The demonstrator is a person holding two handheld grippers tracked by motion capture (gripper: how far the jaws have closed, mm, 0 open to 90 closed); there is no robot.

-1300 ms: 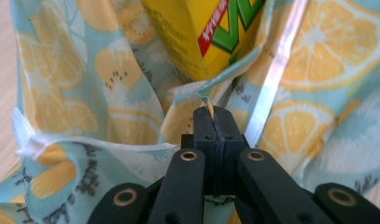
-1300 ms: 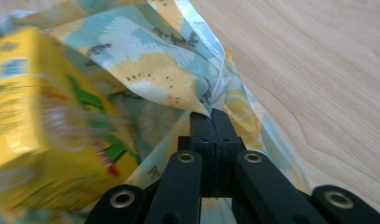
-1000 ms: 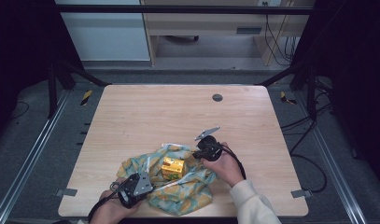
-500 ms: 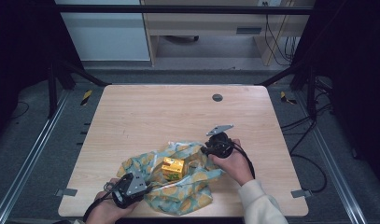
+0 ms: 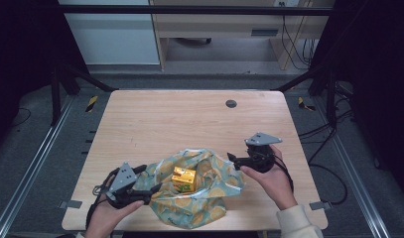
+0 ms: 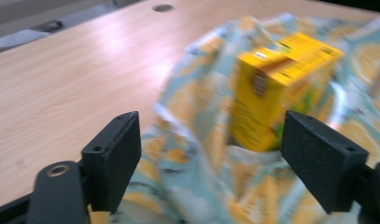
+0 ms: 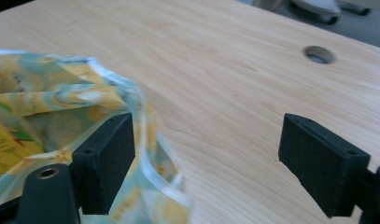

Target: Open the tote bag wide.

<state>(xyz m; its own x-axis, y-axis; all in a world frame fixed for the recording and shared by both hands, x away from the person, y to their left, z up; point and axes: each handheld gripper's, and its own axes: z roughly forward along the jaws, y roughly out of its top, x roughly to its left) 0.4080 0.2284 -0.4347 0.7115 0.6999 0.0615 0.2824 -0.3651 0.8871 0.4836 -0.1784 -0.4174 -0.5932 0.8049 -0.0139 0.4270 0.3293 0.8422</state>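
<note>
Your left claw [image 5: 152, 191] and right claw [image 5: 233, 159] have both just been opening – jaws now wide, pads gripping nothing – so the patterned bag [image 5: 199, 198] lies slack on the desk [image 5: 189, 119], low in the frame's centre. The yellow carton [image 5: 183, 179] sits upright in its open mouth, probably because you released both sides to let the opening settle around it.
</note>
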